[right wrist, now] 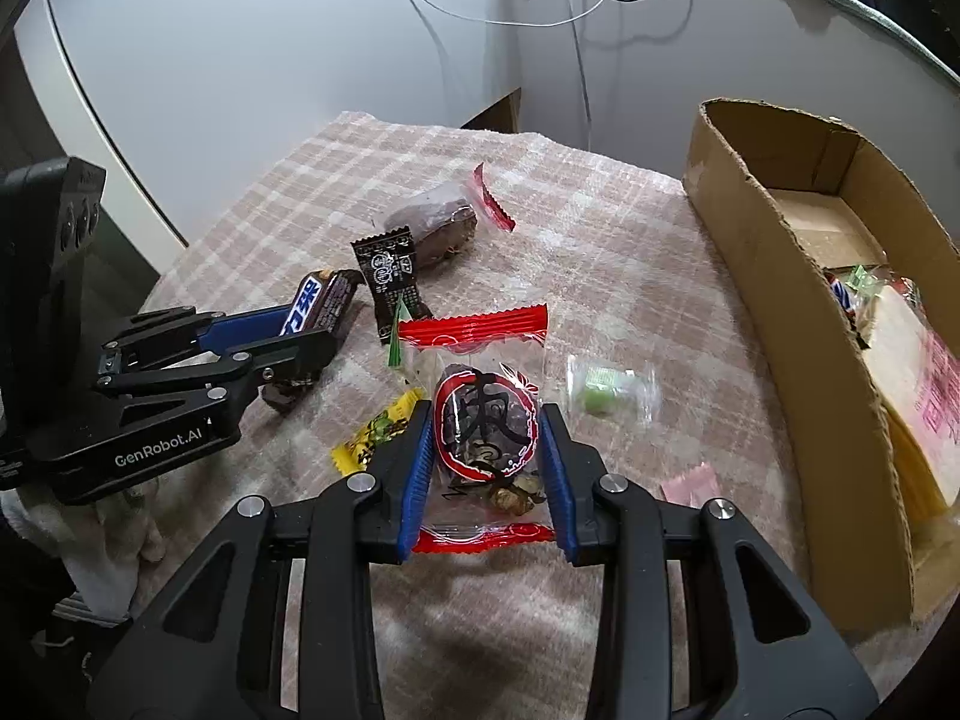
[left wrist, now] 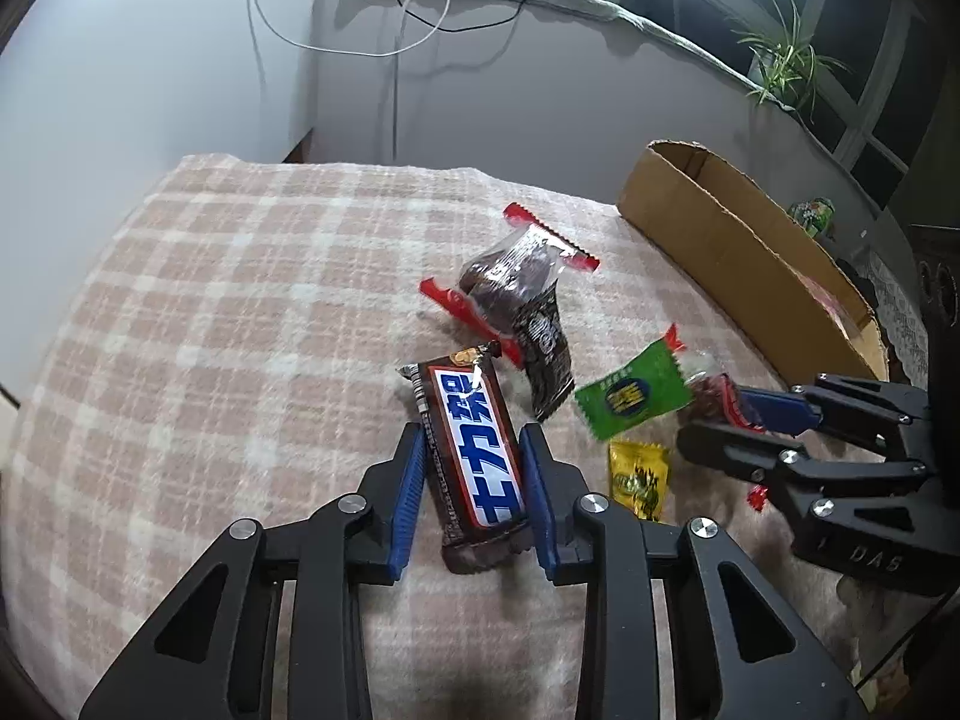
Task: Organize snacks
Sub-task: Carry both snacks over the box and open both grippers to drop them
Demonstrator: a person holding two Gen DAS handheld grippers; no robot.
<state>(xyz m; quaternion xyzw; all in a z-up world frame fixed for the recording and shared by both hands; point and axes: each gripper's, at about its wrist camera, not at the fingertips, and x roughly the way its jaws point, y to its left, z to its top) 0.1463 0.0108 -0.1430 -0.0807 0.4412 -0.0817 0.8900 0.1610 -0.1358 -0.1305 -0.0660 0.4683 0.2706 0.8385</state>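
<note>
left tongs (left wrist: 471,483): jaws narrow, blue pads against both long sides of the chocolate bar (left wrist: 471,450). Bar runs lengthwise between the fingers, far end sticking out toward 12 o'clock past the tips, near end down on the checked blanket (left wrist: 210,300).
right tongs (right wrist: 487,468): jaws narrow, pads touching both side edges of the clear red-edged packet (right wrist: 483,420). Packet sits square between the fingers, upper red seam beyond the tips at 12 o'clock, lower red seam back near the hinge at 6 o'clock.
worktop: covered by the pink-and-white checked blanket; all loose snacks lie on it.
cardboard box (right wrist: 774,252): at 2 o'clock from the right tongs, open top, some packets already inside at its near end.
dark cake packet (left wrist: 510,276): at 12 o'clock from the left tongs, past the bar's far end, red crimped ends.
black sachet (left wrist: 546,360): just beside the bar's far end at 1 o'clock, overlapping the cake packet.
green sachet (left wrist: 630,396): at 2 o'clock from the left tongs, between both tongs.
yellow sachet (left wrist: 639,480): at 3 o'clock from the left tongs, just beside its right finger.
pale green sweet (right wrist: 612,393): clear wrapper, at 1 o'clock from the right tongs, between packet and box.
pink wrapper (right wrist: 693,483): at 3 o'clock, just beside the right finger.
</note>
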